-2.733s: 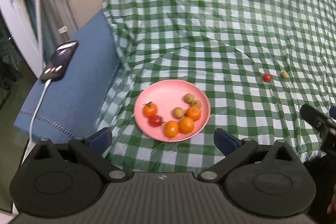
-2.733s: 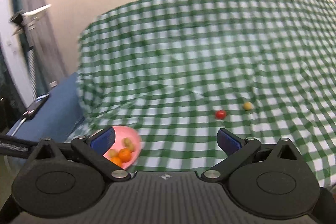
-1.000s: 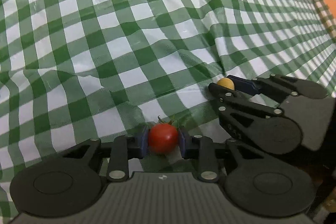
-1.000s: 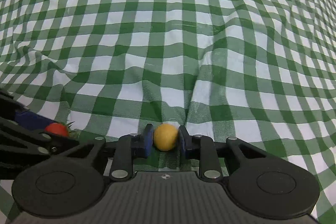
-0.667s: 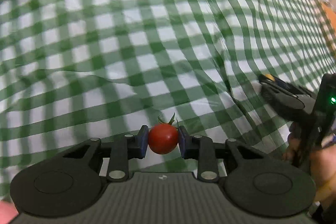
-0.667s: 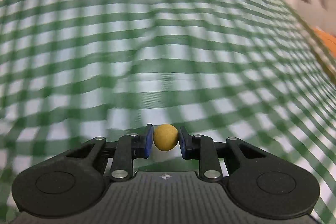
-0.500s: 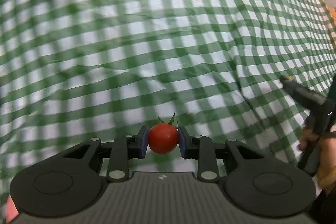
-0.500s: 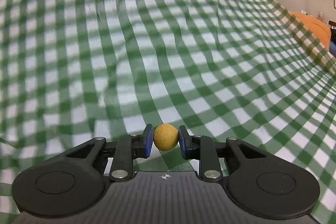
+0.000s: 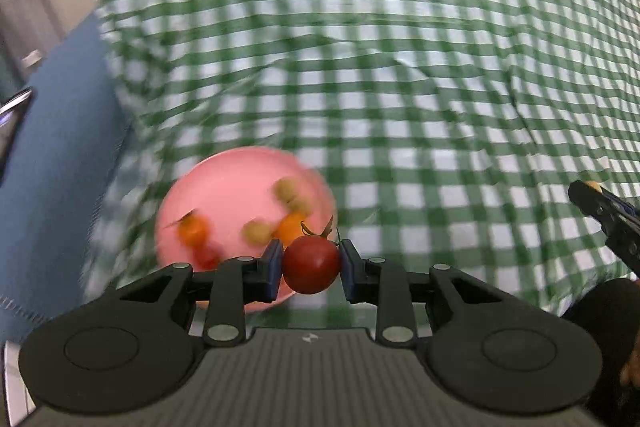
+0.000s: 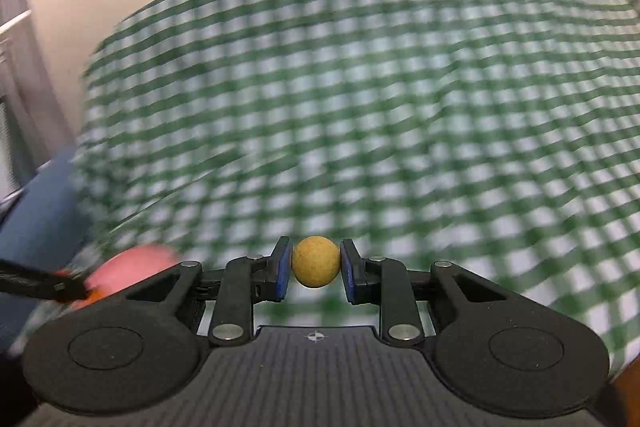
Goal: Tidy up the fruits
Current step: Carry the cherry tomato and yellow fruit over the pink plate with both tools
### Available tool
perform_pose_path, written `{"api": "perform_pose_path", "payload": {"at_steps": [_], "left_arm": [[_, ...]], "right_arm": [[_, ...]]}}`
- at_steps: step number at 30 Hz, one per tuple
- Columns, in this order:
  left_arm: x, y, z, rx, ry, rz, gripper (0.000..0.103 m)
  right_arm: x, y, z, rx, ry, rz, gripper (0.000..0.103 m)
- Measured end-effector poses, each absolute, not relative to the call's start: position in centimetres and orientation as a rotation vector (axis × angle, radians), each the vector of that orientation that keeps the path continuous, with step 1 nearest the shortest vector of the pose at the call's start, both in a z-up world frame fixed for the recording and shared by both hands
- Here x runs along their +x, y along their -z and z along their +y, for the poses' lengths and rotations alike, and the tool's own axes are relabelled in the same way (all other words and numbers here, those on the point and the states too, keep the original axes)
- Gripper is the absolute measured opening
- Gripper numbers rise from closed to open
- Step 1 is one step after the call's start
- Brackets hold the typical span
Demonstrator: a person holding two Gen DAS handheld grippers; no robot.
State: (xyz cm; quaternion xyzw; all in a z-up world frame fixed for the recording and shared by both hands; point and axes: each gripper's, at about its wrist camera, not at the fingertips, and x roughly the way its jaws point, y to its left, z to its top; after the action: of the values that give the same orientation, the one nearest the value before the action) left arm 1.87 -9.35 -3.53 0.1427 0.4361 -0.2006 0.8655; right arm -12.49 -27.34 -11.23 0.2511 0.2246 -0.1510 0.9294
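Two fruits in carry: left gripper jaws clamp a red tomato at the pink plate's near rim; right gripper jaws clamp a yellow fruit, well right of the plate. Advice: centre each over the plate, lower, then release. Left view alone shows the plate's fruits; right view shows only its edge.

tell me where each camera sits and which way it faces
Left wrist: on the left tool, looking down along its fingers at a tomato it grips, the pink plate beyond, the right tool at the right edge.
Right wrist: on the right tool, gripping a yellow fruit, facing across the checked cloth.
Shared: plate, cloth, each other's tool.
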Motion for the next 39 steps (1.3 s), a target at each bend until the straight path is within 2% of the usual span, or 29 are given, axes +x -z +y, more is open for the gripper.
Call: {"api": "perform_pose_path", "payload": {"at_steps": [7, 19, 28, 39], "left_arm": [[-1.6, 2.1, -2.9, 0.261, 0.378, 0.846, 0.033], [-3.7, 0.8, 4.0, 0.155, 0.319, 0.842, 0.033], [-2.2, 1.2, 5.2, 0.104, 0.289, 0.874, 0.033], [2.9, 2.4, 3.1, 0.080, 0.275, 0.944, 0.033]], "right_arm": [[-13.9, 6.2, -19.7, 0.446, 0.180, 0.444, 0.027], [-14.3, 3.4, -12.6, 0.312, 0.097, 0.457, 0.027], [-12.3, 3.5, -12.5, 0.250, 0.065, 0.475, 0.027], [-7.4, 5.2, -14.0, 0.285, 0.015, 0.519, 0.027]]}}
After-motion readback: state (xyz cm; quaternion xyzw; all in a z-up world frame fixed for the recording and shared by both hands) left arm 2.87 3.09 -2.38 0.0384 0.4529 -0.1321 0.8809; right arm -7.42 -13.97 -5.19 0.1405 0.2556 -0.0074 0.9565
